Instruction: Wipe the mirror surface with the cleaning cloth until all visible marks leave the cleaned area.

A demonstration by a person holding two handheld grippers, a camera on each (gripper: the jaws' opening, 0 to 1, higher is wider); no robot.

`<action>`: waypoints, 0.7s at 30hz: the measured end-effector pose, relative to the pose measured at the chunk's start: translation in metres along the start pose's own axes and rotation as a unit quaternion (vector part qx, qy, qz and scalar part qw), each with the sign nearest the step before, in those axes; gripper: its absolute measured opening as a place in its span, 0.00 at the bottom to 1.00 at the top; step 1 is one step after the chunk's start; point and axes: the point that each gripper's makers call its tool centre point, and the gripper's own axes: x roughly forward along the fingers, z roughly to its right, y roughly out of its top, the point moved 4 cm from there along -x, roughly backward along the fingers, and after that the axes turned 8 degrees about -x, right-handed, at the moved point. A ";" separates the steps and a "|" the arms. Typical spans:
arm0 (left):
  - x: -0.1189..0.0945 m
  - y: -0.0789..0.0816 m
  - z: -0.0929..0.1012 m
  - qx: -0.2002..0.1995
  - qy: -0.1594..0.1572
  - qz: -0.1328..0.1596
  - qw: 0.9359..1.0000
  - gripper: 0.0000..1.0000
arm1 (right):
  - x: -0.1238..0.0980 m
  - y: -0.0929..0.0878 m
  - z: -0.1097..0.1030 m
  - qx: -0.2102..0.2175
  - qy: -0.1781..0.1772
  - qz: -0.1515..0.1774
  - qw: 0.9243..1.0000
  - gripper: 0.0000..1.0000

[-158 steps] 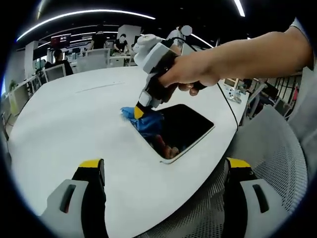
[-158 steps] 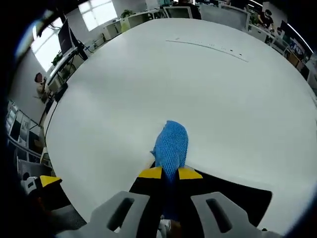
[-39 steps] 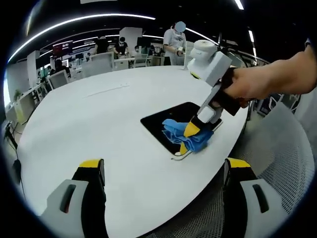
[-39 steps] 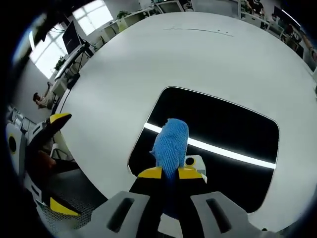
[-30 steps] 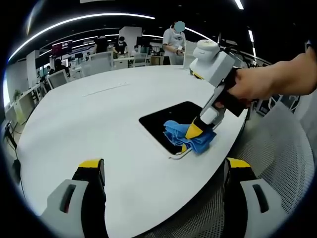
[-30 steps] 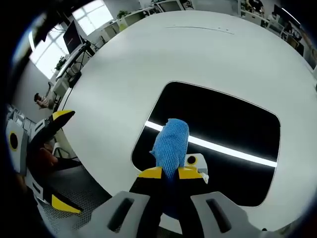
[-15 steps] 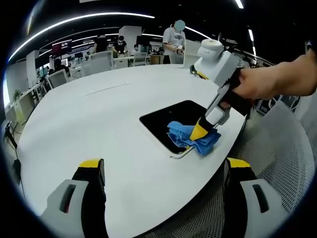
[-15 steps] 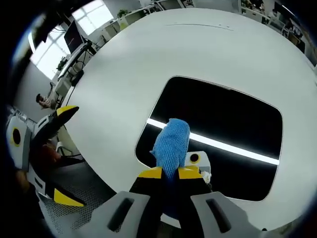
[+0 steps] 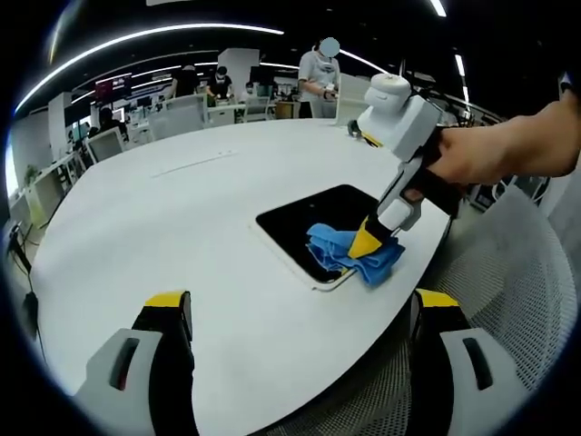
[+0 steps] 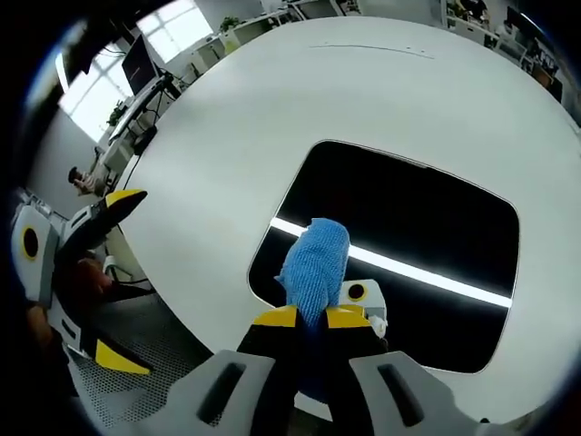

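On white table: right claw clamps blue cloth on mirror; left claw spread wide; no legible writing.

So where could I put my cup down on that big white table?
The white table is bare all along the mirror's far side. It is crowded at the mirror's near corner, where the right gripper presses the blue cloth.
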 end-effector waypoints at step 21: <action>0.000 -0.001 -0.001 -0.004 0.000 0.000 1.000 0.99 | -0.008 -0.008 0.014 -0.002 -0.009 -0.001 1.000 0.03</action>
